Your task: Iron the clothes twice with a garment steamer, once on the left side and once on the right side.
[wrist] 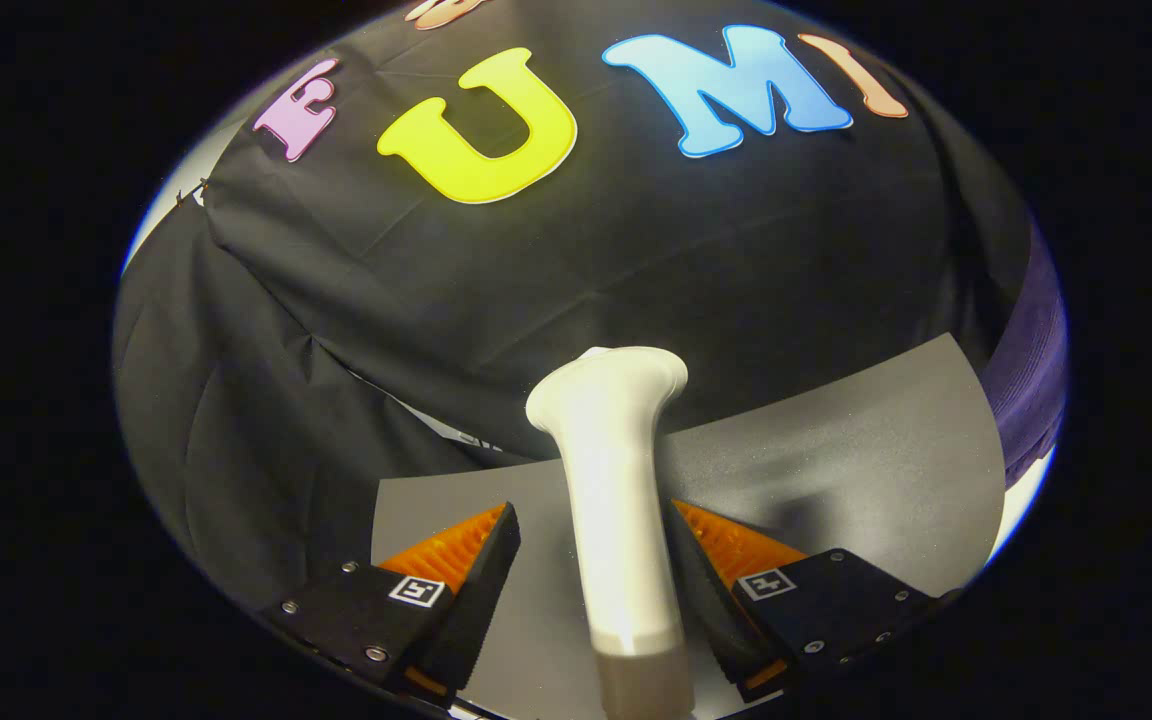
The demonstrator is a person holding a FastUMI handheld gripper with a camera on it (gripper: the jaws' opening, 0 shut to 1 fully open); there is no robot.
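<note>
Pickup step, I'd guess: hand-held gripper (591, 560) sits wide around the white plastic garment steamer handle (613, 480), left finger clearly apart. Next: squeeze, lift toward the purple cloth (1031, 390).

Grey table (866, 450); white garment steamer (616, 480) on it, tool (591, 565) astride

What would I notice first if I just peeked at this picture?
The white steamer, standing tall between the two fingers of the claw. One finger touches its handle; the other sits a little apart, so the claw is open. Beyond it lies a grey mat, with purple clothes at its far side.
</note>
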